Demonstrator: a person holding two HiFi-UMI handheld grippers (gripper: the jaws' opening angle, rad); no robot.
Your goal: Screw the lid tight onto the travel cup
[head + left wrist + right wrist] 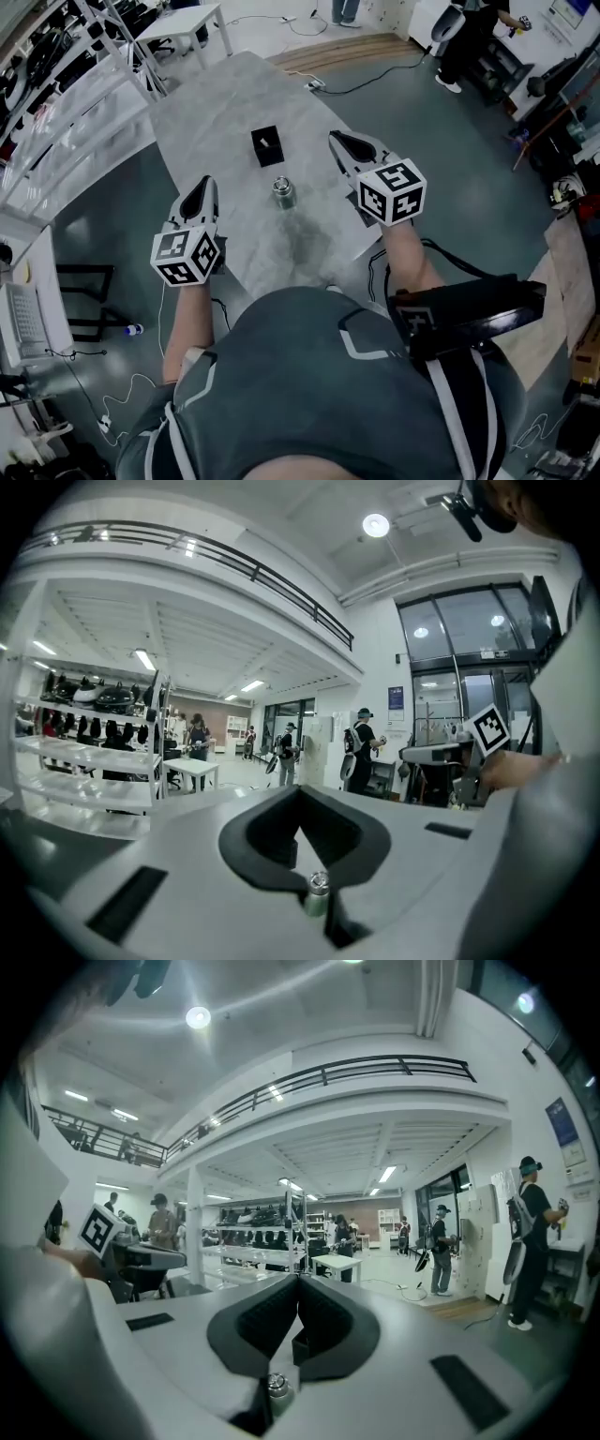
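I look down on a grey marbled table [234,103]. My left gripper [203,186] and my right gripper [340,142] hang over its near end, well apart, each with its jaws pressed together and nothing between them. A small black box [267,146] lies farther out on the table. Near it, between my two grippers, the silver travel cup [284,193] stands upright, untouched.

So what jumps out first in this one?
The left hand-held gripper and right hand-held gripper, each carrying a marker cube, are both shut and empty, raised either side of the marble table. Between them a small metal cup stands on the table, with a black block just beyond it.
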